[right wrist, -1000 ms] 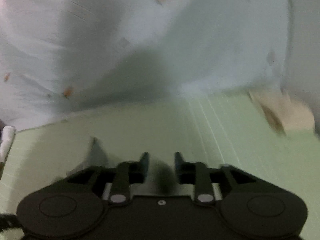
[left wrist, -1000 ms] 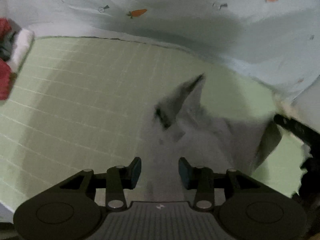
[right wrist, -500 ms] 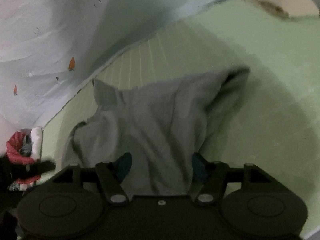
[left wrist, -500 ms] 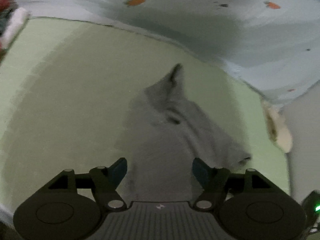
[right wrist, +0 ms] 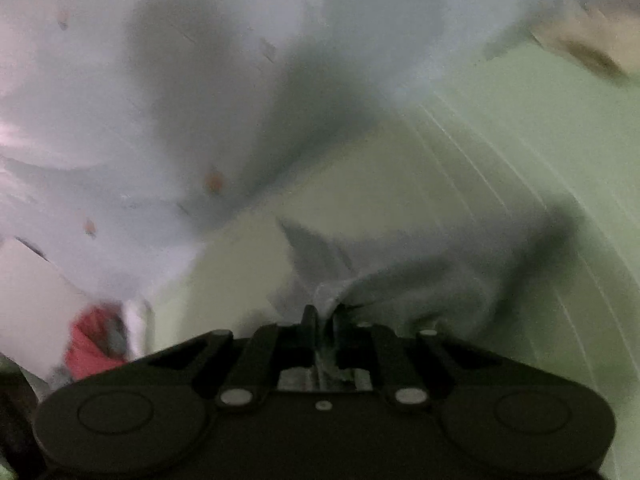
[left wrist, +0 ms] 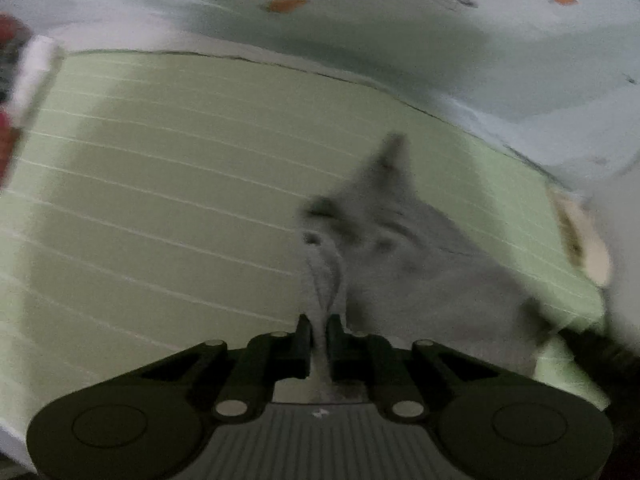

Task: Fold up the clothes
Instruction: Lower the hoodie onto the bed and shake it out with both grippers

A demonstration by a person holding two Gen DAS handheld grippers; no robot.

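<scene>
A grey garment (left wrist: 404,256) lies crumpled on a pale green lined mat (left wrist: 160,184). My left gripper (left wrist: 319,328) is shut on a bunched strip of its cloth that rises up to the jaws. In the right wrist view the same grey garment (right wrist: 420,276) spreads to the right over the green mat (right wrist: 500,152). There my right gripper (right wrist: 325,318) is shut on a gathered fold at the garment's near edge. Both views are blurred.
A light blue sheet with small carrot prints (left wrist: 360,12) borders the mat at the back. A pile of red and white cloth (right wrist: 96,340) lies at the mat's left end. A beige thing (left wrist: 580,236) sits at the mat's right edge.
Both grippers went from wide open over the garment to shut on its cloth. The left view slid back to the right; the right wrist rolled, so the mat now lies to its right.
</scene>
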